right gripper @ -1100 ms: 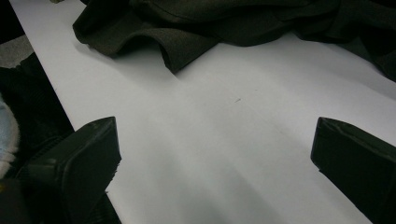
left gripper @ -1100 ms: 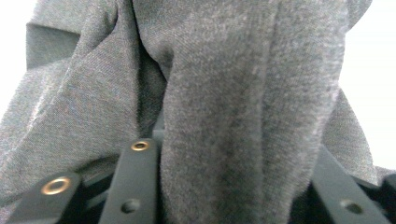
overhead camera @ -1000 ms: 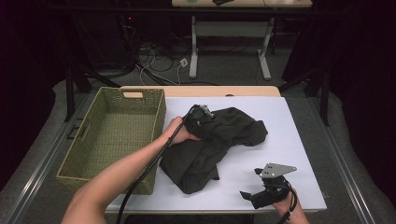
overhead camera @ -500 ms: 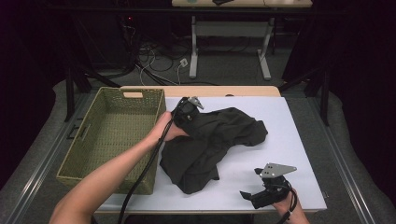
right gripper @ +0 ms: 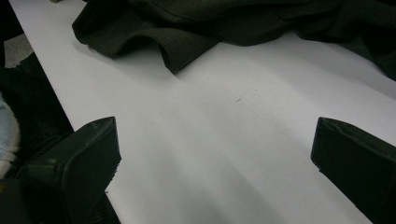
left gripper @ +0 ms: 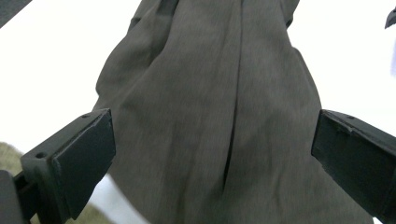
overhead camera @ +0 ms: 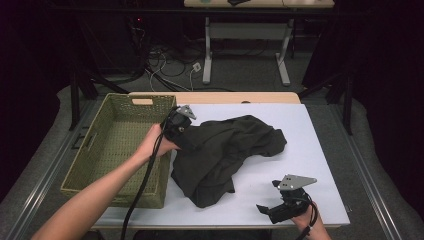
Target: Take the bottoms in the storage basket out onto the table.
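White worktop point(overhead camera: 310, 150) holds a dark cloth point(overhead camera: 225, 150) at centre, basket point(overhead camera: 120, 150) at nine o'clock; left claw point(overhead camera: 178, 125), released astride its edge, should clench deep; right claw point(overhead camera: 280, 207) rests released.

White-topped desk point(overhead camera: 310, 150) with a wooden far edge. Woven green rectangular basket point(overhead camera: 95, 165) at its left; crumpled dark olive cloth point(overhead camera: 225, 150) mid-desk, just beside it.

Left tool point(overhead camera: 179, 121) has drawn the dark garment's point(overhead camera: 225, 150) edge leftward to the wicker basket's point(overhead camera: 112, 150) rim.
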The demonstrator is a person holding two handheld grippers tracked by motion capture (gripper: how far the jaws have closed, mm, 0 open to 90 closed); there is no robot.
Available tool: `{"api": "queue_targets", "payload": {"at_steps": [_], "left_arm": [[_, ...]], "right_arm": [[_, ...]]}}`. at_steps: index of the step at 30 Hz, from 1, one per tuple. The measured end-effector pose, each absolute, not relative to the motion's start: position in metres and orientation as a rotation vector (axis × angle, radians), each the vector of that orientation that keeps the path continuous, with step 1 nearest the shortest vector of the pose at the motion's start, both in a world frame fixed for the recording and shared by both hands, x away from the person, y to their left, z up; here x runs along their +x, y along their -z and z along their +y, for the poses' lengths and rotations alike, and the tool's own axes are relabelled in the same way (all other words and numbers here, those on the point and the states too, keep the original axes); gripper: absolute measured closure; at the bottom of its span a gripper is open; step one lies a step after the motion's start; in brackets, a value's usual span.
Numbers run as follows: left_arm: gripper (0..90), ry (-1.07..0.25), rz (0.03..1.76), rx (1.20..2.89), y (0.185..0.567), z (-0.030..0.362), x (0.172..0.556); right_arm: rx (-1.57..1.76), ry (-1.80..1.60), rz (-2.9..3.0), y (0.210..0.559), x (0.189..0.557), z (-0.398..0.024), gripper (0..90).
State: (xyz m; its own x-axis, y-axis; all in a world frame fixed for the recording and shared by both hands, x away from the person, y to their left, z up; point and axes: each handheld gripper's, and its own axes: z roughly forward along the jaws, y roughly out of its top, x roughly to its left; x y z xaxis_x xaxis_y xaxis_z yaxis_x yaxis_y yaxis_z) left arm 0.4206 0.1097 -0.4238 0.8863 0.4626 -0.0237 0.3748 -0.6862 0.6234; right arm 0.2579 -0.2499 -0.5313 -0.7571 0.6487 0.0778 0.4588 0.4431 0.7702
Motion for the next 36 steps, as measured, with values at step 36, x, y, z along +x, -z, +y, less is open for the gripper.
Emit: {"api": "queue_targets", "payload": {"at_steps": [36], "left_arm": [[0.0,-0.316,0.785,2.284,0.432,0.225,0.359]], "right_arm": [[0.959,-1.190,2.470,0.532,0.258,-0.249,1.1]]}}
